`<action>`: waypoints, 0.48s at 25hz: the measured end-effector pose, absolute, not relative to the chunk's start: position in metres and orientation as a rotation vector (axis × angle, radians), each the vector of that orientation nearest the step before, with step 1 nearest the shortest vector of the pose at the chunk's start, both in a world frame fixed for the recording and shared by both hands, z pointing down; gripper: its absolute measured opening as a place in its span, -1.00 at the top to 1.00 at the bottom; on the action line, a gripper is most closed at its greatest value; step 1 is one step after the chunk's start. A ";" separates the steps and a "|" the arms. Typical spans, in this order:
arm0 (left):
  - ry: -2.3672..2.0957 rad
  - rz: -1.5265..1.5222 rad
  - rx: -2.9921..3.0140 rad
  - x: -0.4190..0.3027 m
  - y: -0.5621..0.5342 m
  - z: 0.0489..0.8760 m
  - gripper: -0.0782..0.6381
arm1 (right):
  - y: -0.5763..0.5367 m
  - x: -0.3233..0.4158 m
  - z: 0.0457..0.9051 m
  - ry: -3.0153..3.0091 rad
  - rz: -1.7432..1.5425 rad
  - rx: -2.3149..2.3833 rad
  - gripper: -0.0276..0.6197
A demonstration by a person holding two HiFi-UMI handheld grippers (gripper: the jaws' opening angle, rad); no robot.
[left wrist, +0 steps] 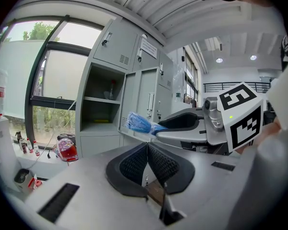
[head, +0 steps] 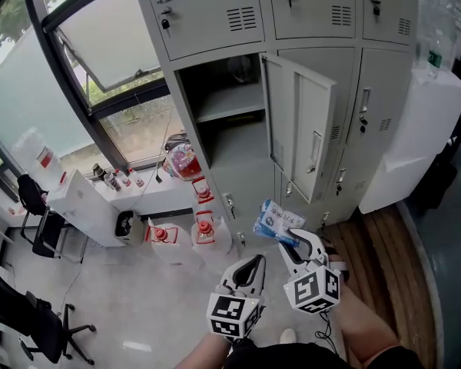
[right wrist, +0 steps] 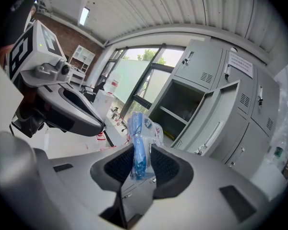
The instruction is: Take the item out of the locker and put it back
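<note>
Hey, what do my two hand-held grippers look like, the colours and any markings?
The left hand-held gripper and right hand-held gripper match: light grey bodies, curved black jaws with cross-hatched pads, and on each a white cube printed with black square markers.

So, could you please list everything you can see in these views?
lockers: one bank, grey, straight ahead; one compartment open, its door swung out
packet: one, blue, in front of the lockers, held in the right tongs
container: one, red and clear, on the sill left of the lockers
small bottles: several, colours unclear, further left on the sill
jugs: about three, white with red tops, below the sill
chairs: two, black, far left
left tongs: one, black, shut and empty, bottom centre
right tongs: one, black, shut on the packet
</note>
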State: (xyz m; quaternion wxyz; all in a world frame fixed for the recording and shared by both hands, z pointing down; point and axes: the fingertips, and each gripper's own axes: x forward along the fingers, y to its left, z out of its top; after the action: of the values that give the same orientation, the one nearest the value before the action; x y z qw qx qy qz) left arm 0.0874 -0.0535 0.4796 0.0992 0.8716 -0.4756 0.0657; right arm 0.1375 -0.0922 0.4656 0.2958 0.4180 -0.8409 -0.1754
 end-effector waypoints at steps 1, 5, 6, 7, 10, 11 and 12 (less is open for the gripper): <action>-1.410 0.191 2.576 0.088 -0.052 0.479 0.73 | -0.090 0.138 0.465 -2.238 -0.469 1.111 0.41; -1.419 0.183 2.578 0.089 -0.047 0.476 0.73 | -0.085 0.139 0.462 -2.242 -0.479 1.110 0.41; -1.421 0.183 2.580 0.089 -0.046 0.475 0.73 | -0.084 0.138 0.461 -2.243 -0.482 1.109 0.41; -1.422 0.184 2.582 0.088 -0.045 0.474 0.73 | -0.083 0.137 0.459 -2.244 -0.486 1.109 0.41; -1.424 0.181 2.583 0.085 -0.045 0.471 0.73 | -0.083 0.133 0.457 -2.244 -0.494 1.109 0.41; -1.425 0.182 2.584 0.083 -0.045 0.470 0.73 | -0.083 0.131 0.457 -2.244 -0.495 1.107 0.41; -1.425 0.184 2.587 0.081 -0.045 0.470 0.73 | -0.083 0.129 0.456 -2.244 -0.495 1.105 0.41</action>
State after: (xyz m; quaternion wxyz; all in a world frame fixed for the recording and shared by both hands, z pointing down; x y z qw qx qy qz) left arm 0.0806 -0.0450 0.4700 0.0911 0.8706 -0.4795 0.0620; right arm 0.1288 -0.0829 0.4564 0.2916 0.4146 -0.8417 -0.1857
